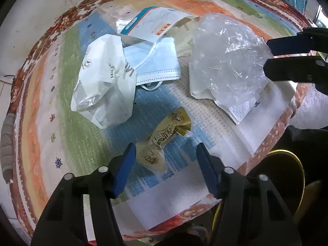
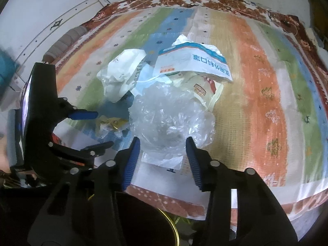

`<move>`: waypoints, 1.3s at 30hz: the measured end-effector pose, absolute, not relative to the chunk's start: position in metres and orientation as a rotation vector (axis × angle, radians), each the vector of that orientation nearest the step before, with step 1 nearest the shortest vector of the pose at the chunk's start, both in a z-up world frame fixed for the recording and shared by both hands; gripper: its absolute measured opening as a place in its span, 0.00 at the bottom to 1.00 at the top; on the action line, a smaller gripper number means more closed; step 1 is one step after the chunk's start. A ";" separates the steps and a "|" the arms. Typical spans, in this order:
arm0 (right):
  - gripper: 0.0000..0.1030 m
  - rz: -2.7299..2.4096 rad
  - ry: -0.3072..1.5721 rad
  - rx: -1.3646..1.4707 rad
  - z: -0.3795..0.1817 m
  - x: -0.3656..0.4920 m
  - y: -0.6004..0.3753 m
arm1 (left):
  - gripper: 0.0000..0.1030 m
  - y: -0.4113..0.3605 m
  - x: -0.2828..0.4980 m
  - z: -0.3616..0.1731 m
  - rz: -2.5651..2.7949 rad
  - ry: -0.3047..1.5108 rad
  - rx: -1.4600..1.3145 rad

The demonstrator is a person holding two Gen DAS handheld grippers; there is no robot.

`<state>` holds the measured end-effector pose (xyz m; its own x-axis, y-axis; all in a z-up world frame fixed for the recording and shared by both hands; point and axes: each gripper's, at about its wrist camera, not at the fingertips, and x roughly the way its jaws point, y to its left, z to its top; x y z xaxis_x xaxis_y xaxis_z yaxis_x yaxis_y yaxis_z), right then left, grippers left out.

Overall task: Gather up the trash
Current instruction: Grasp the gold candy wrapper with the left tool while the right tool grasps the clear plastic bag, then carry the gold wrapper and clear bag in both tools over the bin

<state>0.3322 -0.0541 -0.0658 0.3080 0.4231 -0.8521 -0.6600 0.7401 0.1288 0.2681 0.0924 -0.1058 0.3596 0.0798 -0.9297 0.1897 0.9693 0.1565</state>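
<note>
Trash lies on a striped tablecloth (image 1: pixel 67 65). A yellow wrapper (image 1: pixel 164 137) lies between the fingers of my open left gripper (image 1: pixel 166 153), which hovers just over its near end. A crumpled clear plastic bag (image 2: pixel 170 119) lies ahead of my open right gripper (image 2: pixel 163 147), its near edge between the fingertips. The bag also shows in the left wrist view (image 1: pixel 227 61), with the right gripper (image 1: pixel 268 55) at its right side. A white crumpled bag (image 1: pixel 104 82), a blue face mask (image 1: pixel 157 65) and a mask package (image 2: pixel 192 61) lie behind.
A dark bin with a gold rim (image 2: pixel 172 225) stands below the table's near edge; it also shows in the left wrist view (image 1: pixel 295 164). A beige packet (image 2: pixel 203 88) lies under the clear bag. The left gripper (image 2: pixel 90 127) shows at the right wrist view's left.
</note>
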 end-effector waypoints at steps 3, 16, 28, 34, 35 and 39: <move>0.25 0.730 1.035 -0.279 -0.071 0.333 -0.054 | 0.39 0.092 0.268 -0.107 -0.070 1.207 0.251; 0.11 0.711 1.001 -0.214 -0.053 0.338 -0.070 | 0.04 0.108 0.273 -0.089 -0.019 1.201 0.024; 0.11 0.708 0.937 -0.211 -0.026 0.317 -0.085 | 0.03 0.130 0.255 -0.060 0.138 1.175 -0.159; 0.11 0.729 0.894 -0.195 -0.009 0.296 -0.090 | 0.03 0.128 0.237 -0.035 0.152 1.124 -0.275; 0.11 0.735 0.890 -0.185 -0.006 0.293 -0.091 | 0.03 0.127 0.233 -0.030 0.148 1.110 -0.299; 0.11 0.735 0.848 -0.189 0.007 0.278 -0.096 | 0.03 0.123 0.221 -0.011 0.149 1.055 -0.362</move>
